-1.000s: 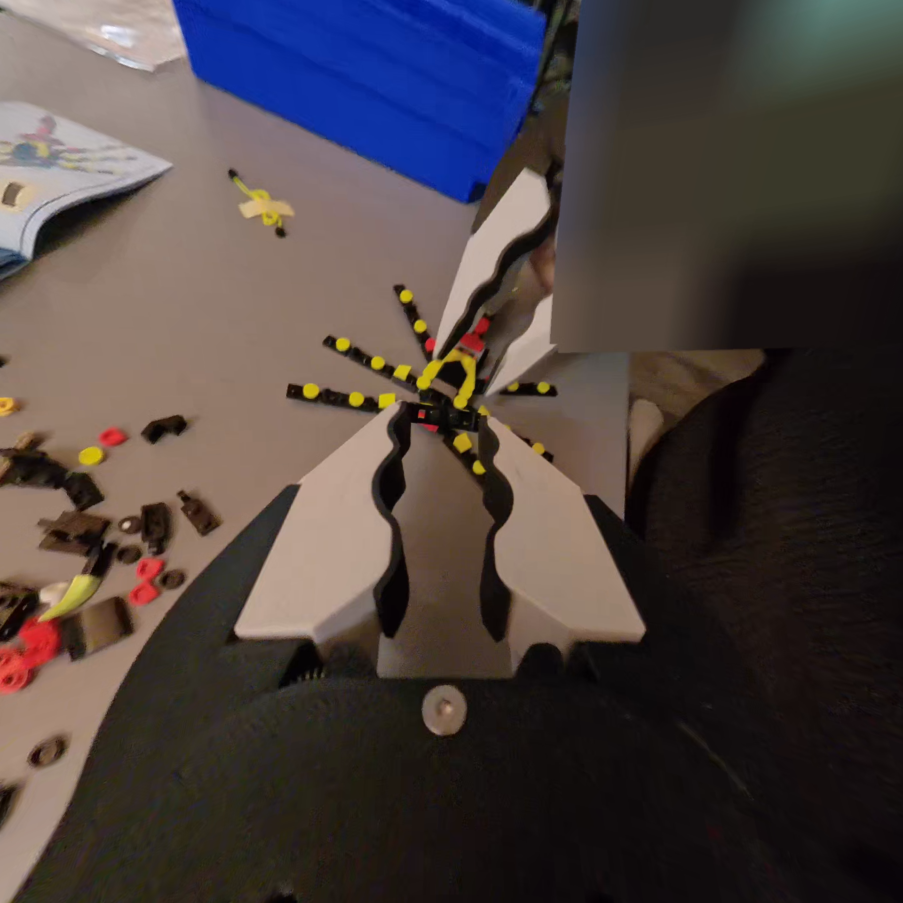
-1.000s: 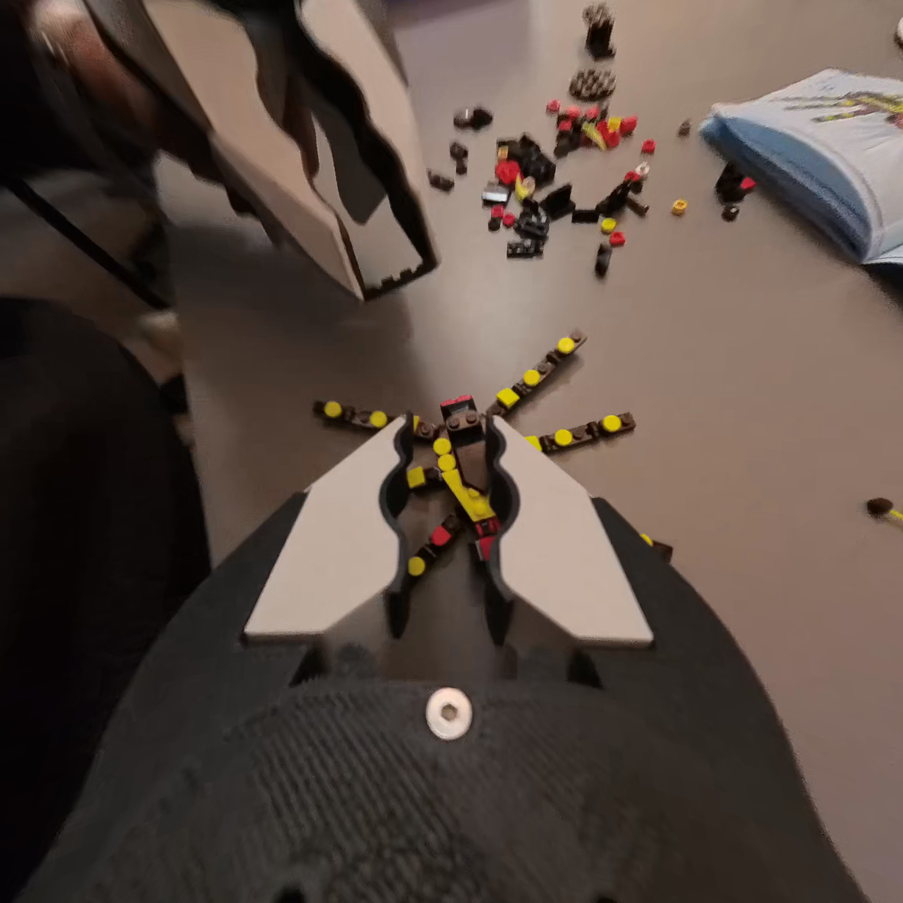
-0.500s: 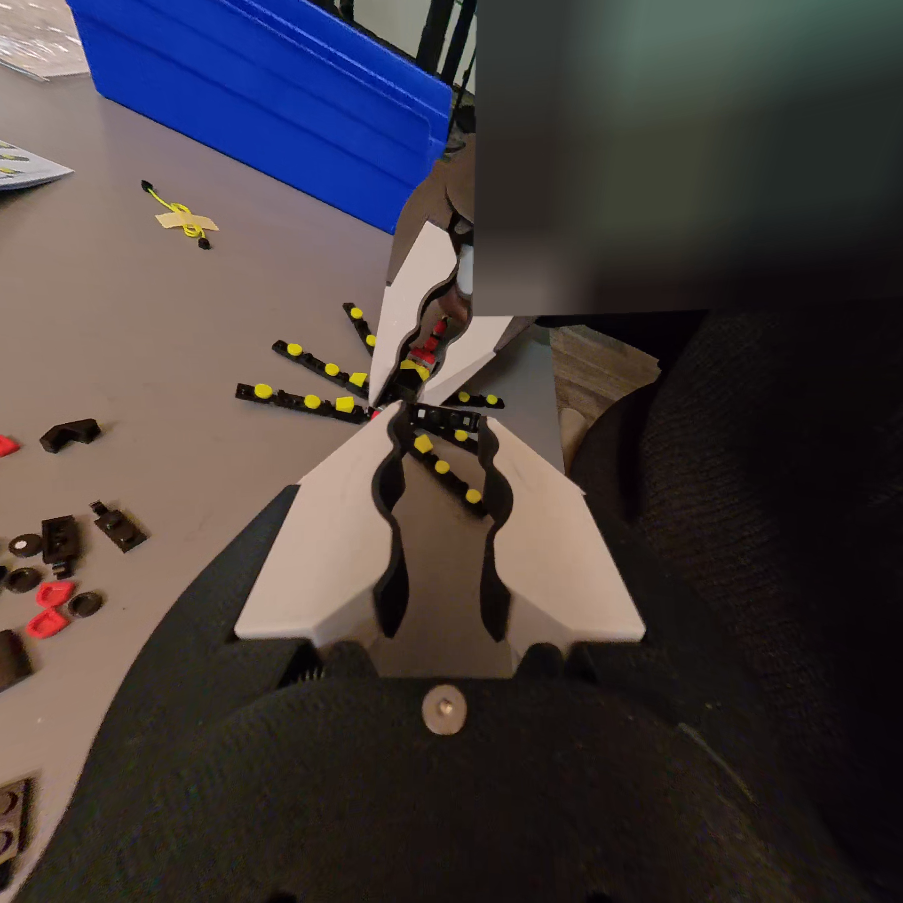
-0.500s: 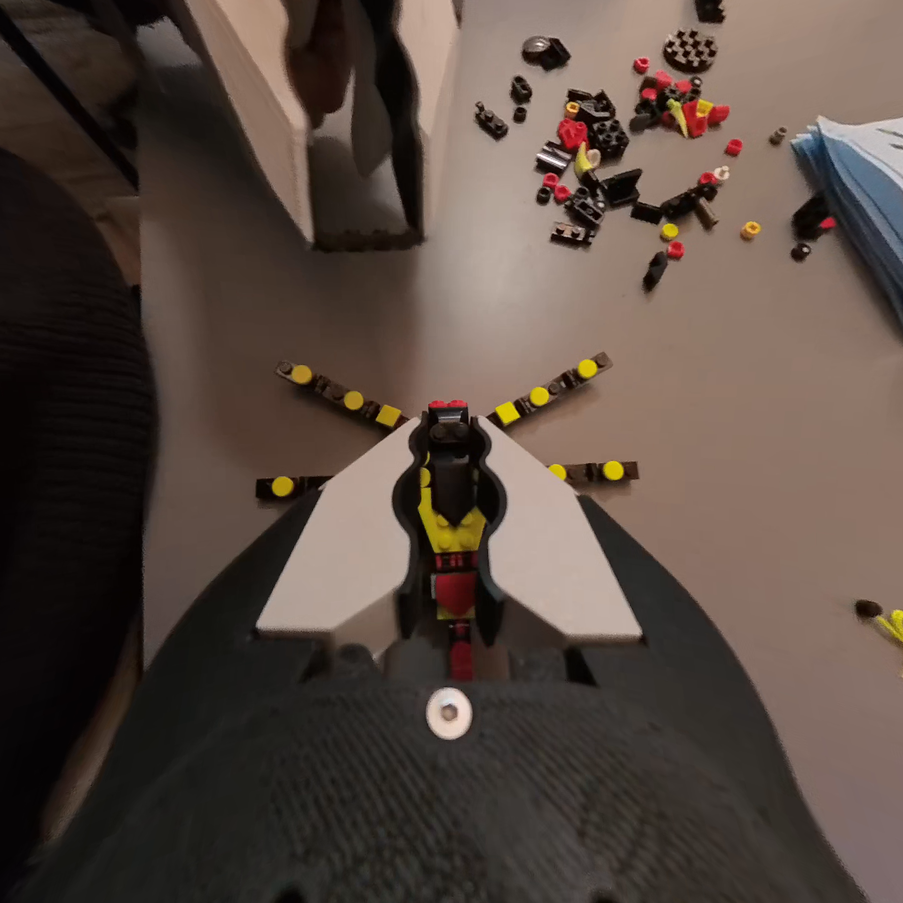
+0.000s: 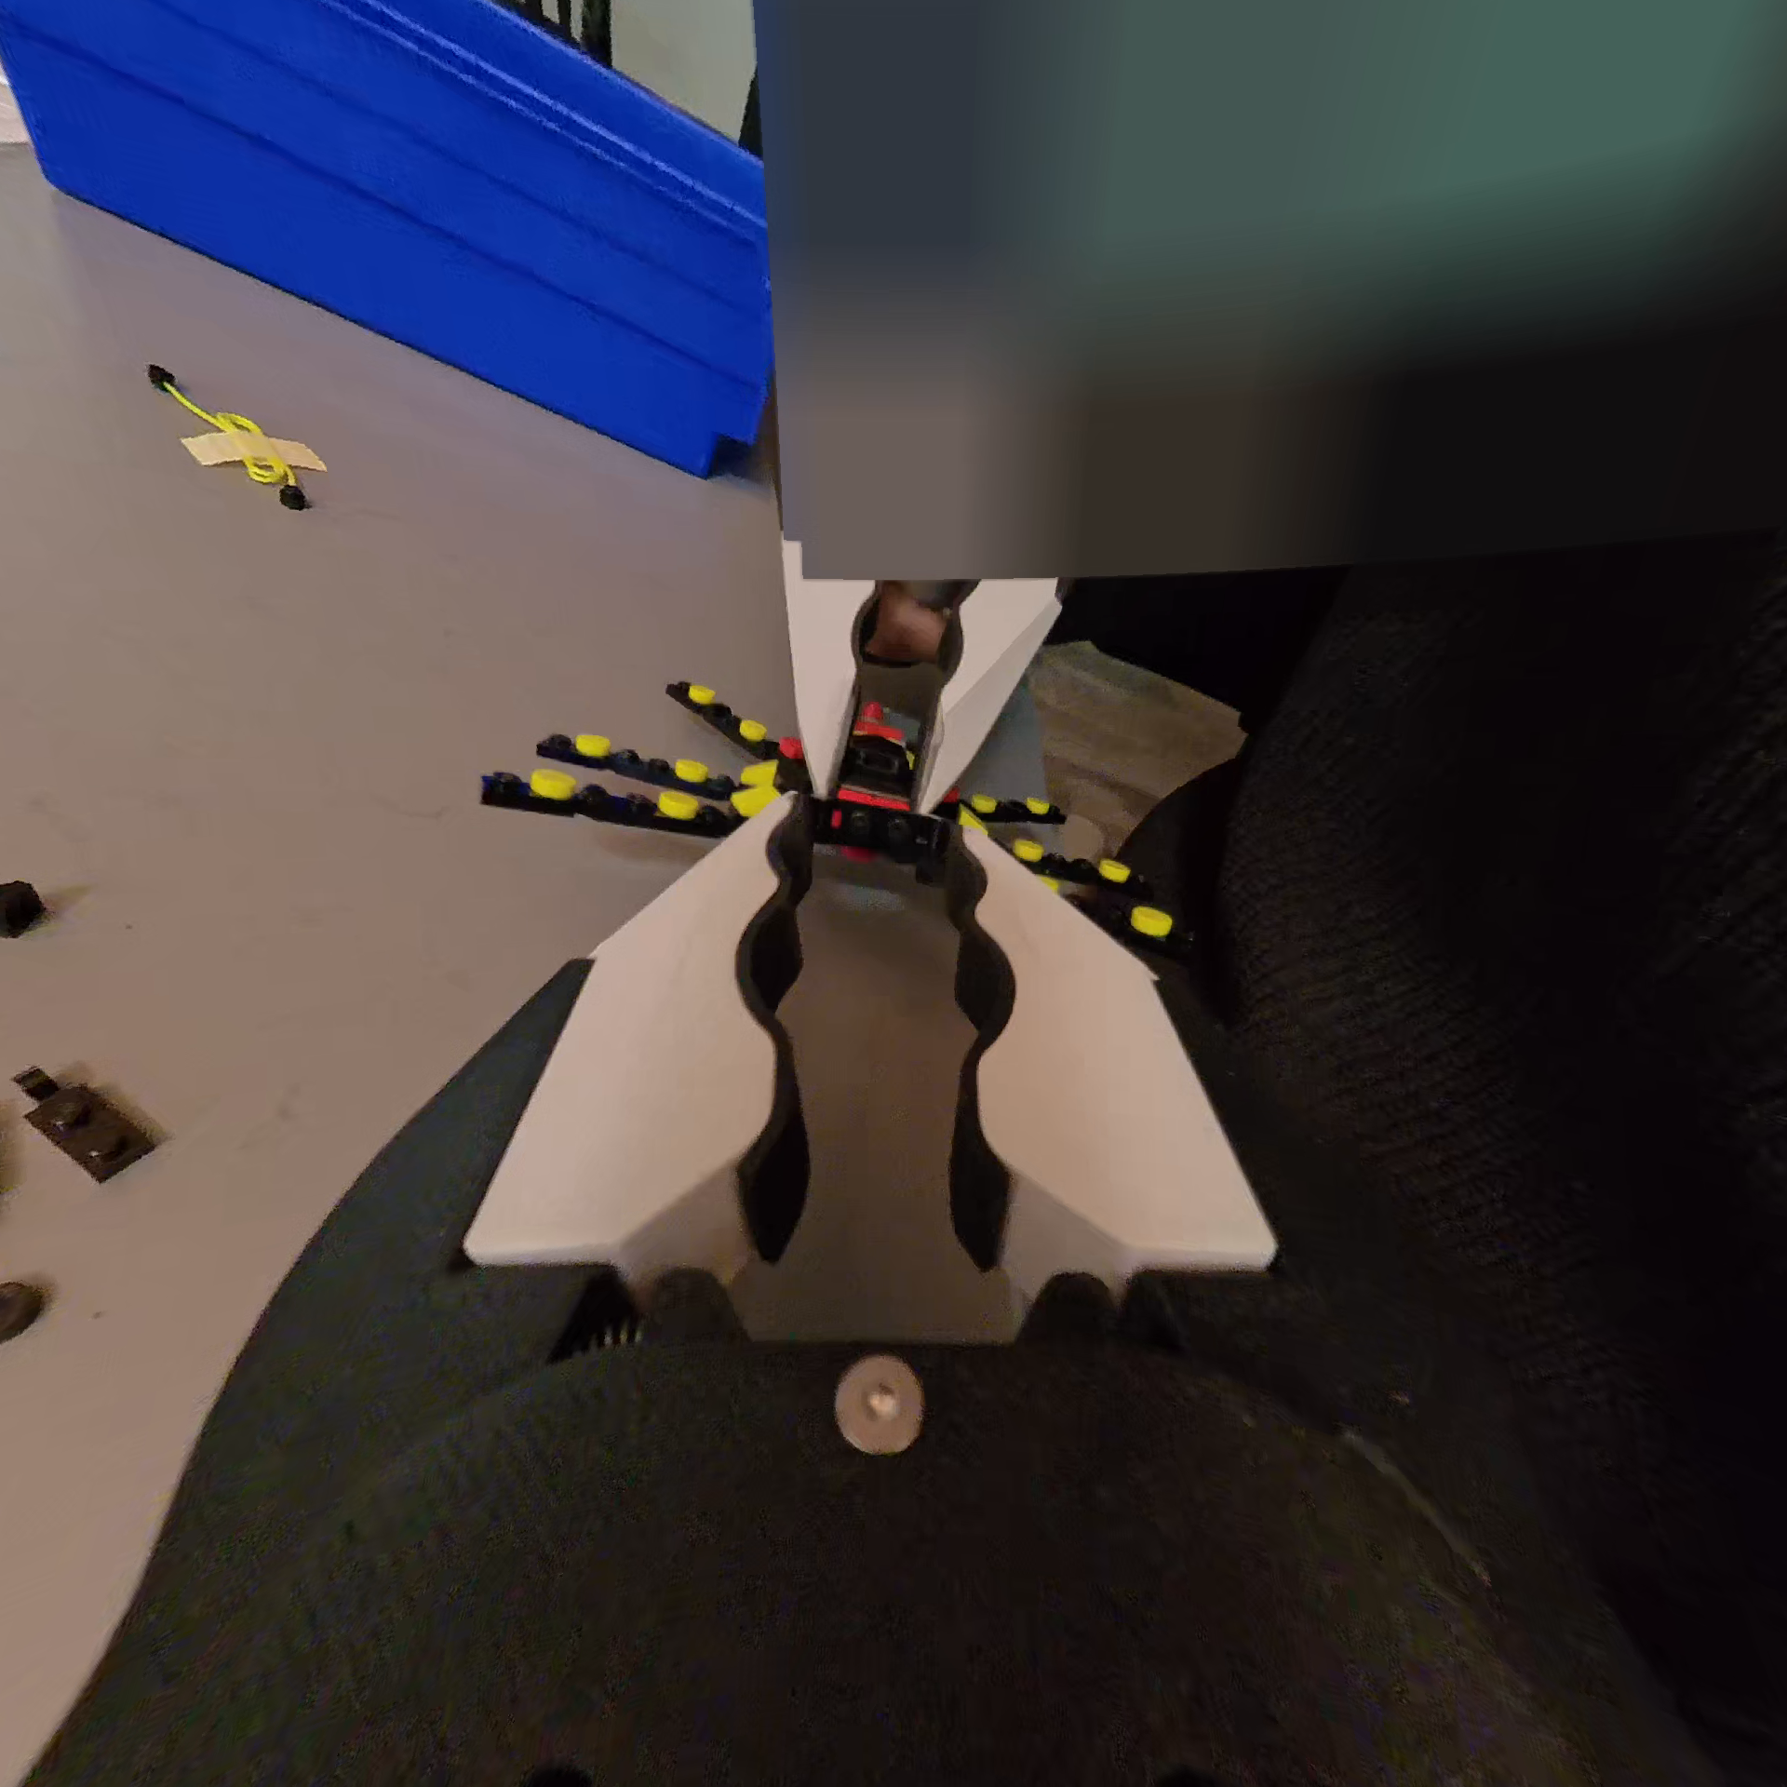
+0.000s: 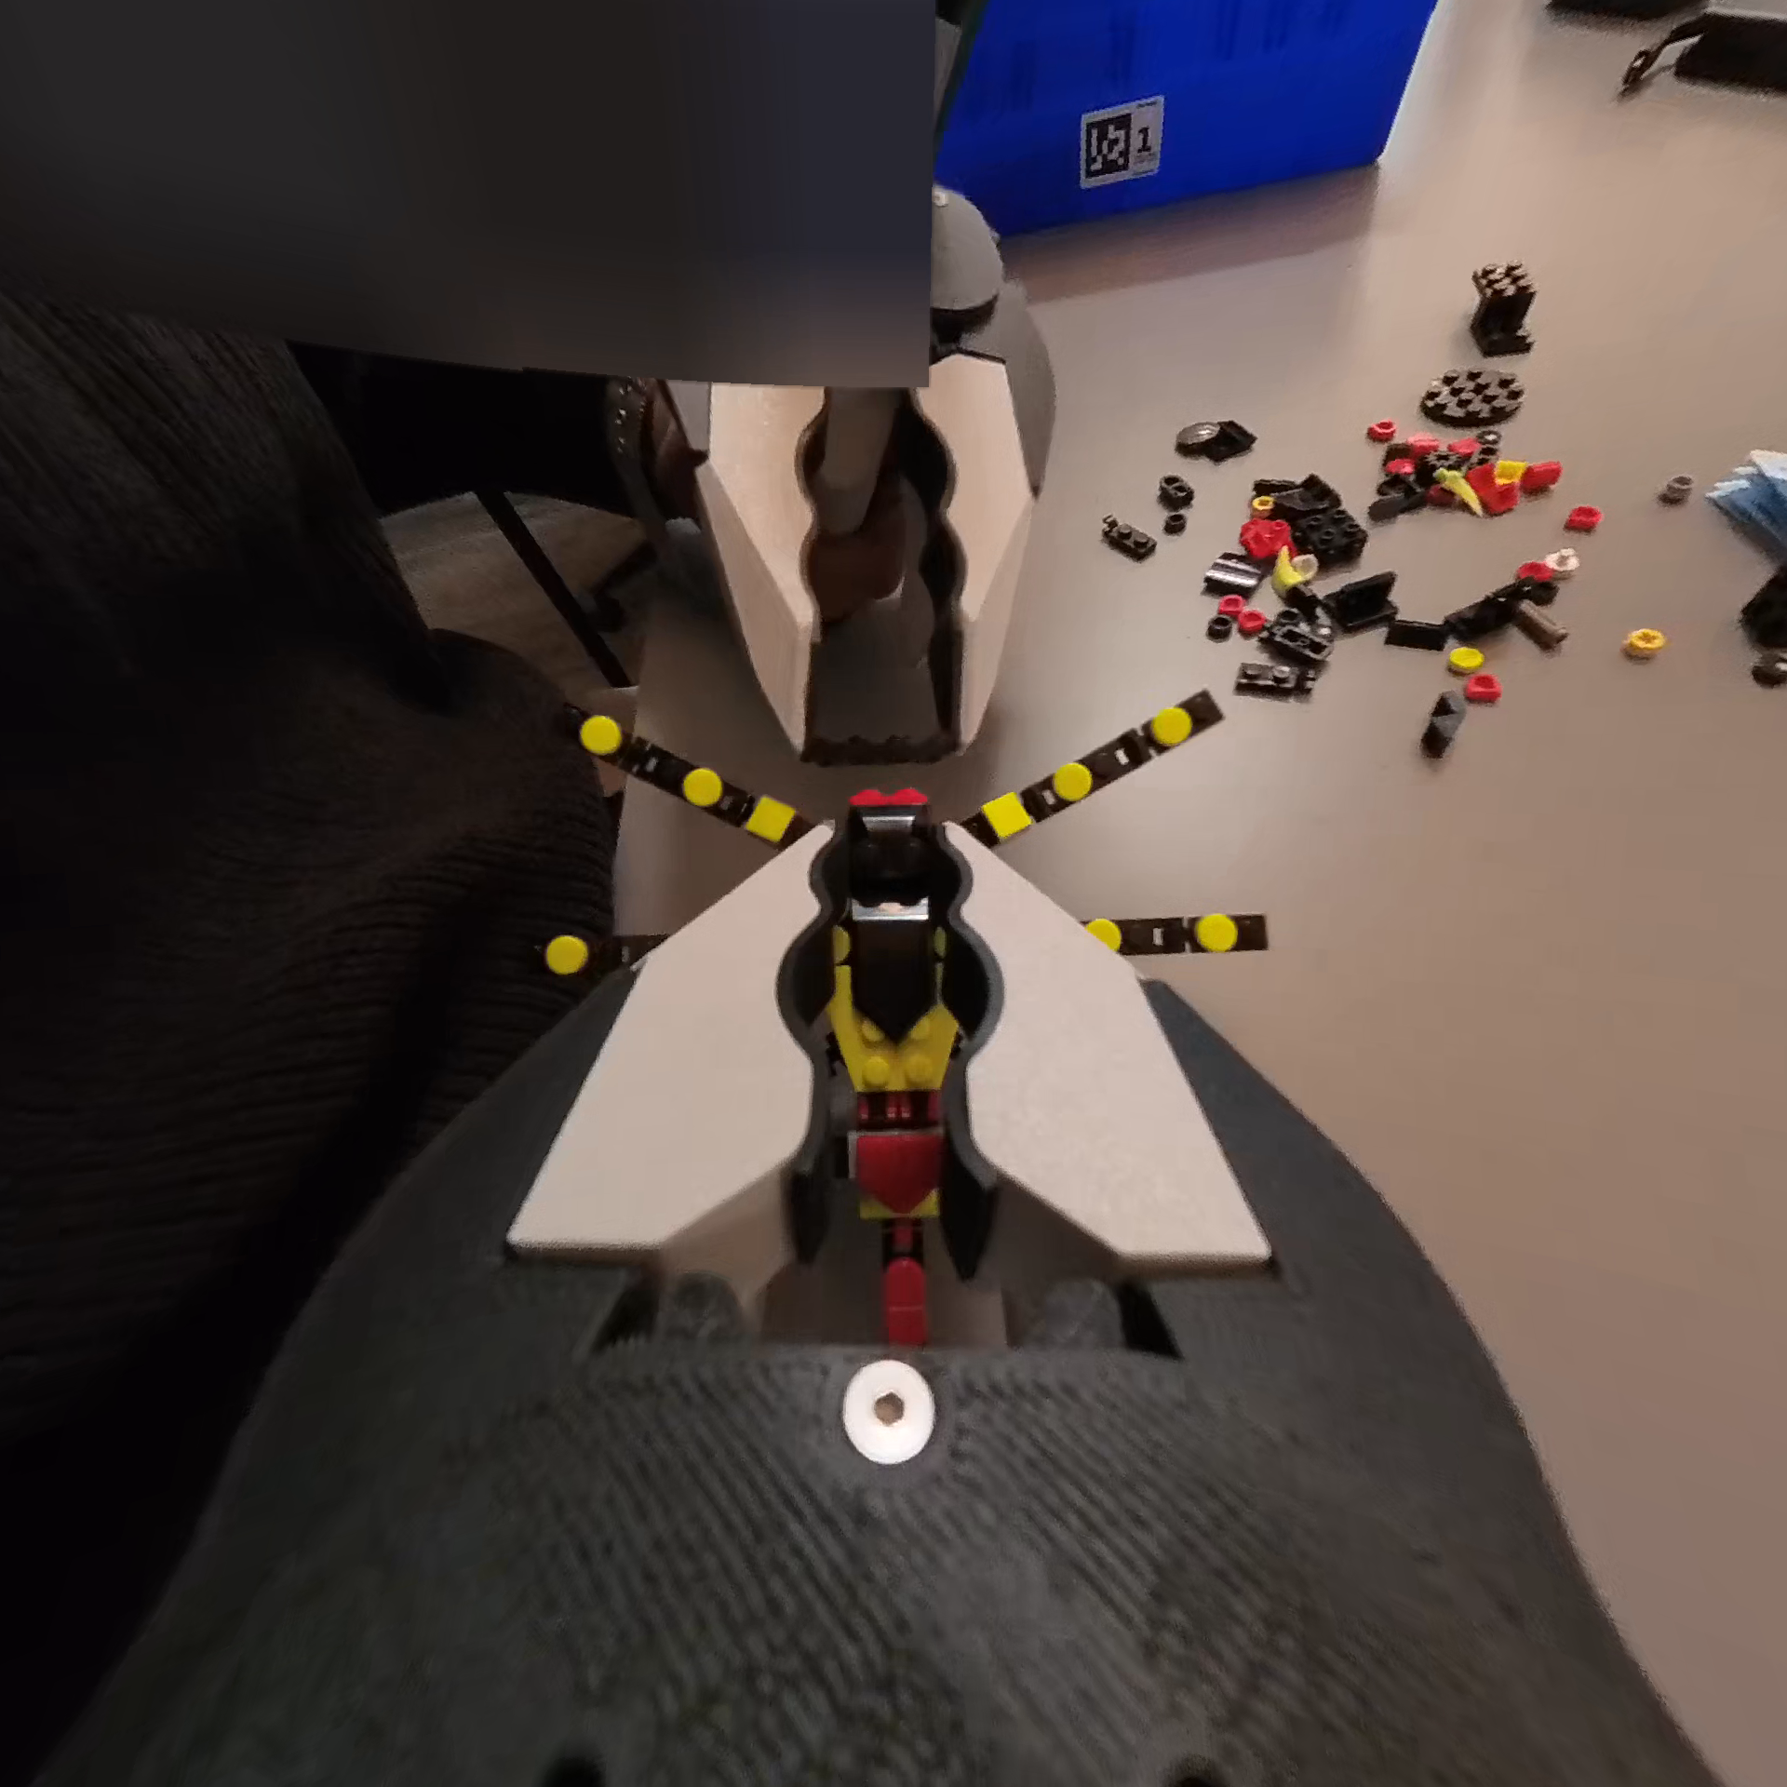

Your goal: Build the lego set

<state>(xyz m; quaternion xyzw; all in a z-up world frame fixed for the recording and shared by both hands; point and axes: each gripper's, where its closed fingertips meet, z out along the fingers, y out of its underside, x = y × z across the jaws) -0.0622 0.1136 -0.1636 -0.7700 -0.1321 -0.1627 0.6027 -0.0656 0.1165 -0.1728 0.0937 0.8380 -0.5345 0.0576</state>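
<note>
Left wrist view: left gripper point(image 5: 875, 839), fingers apart, now faces the spider point(image 5: 875, 822) head-on, near the table point(image 5: 387, 677) edge.
Right wrist view: right gripper point(image 6: 888, 870) has clamped the body; model is steadied for the next piece.

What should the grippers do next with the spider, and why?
Probably bring the left gripper, open at the spider's front end, a little closer and shut it there. The right gripper already clamps the body, so this would steady the model for adding a piece.

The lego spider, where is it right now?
The lego spider sits between the right gripper's fingers at the table's near edge, the left gripper at its front.
</note>
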